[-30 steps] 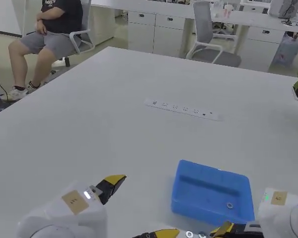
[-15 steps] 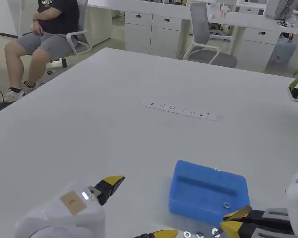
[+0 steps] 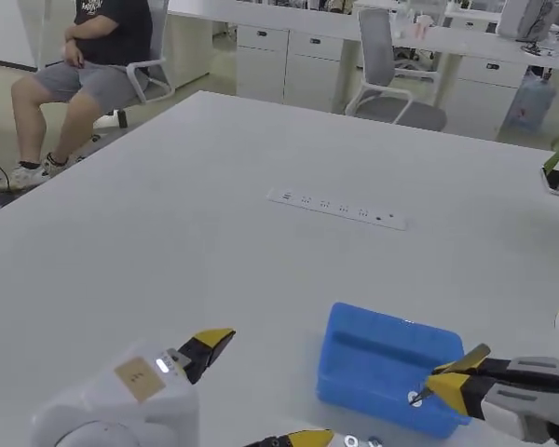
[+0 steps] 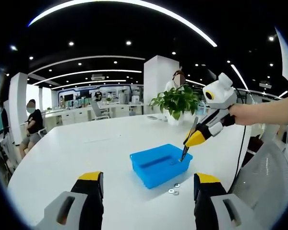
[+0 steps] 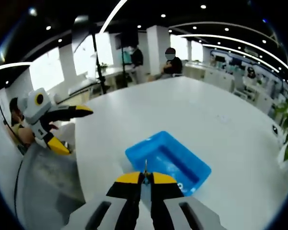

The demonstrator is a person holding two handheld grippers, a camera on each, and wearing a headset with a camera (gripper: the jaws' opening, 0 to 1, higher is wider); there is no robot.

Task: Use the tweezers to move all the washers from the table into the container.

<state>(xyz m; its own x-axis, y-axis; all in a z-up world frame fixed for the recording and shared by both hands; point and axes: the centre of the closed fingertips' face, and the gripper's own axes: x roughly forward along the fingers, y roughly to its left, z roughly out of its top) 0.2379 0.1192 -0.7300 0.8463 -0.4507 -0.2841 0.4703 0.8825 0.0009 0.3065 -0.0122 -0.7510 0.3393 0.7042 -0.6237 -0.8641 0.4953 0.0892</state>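
Washers [image 3: 352, 440] lie toward the near edge of the worktop [image 3: 214, 233], just beside the blue container [image 3: 382, 354]. The right tool [image 5: 146, 178] is clamped on the tweezers [image 5: 145, 168], whose tip sits over the container's near side with one washer at it. The left tool [image 4: 148, 179] hovers close by, jaws spread wide and holding nothing.

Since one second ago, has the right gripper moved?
Yes. The right gripper with the tweezers went from in front of the blue container to above its near corner.
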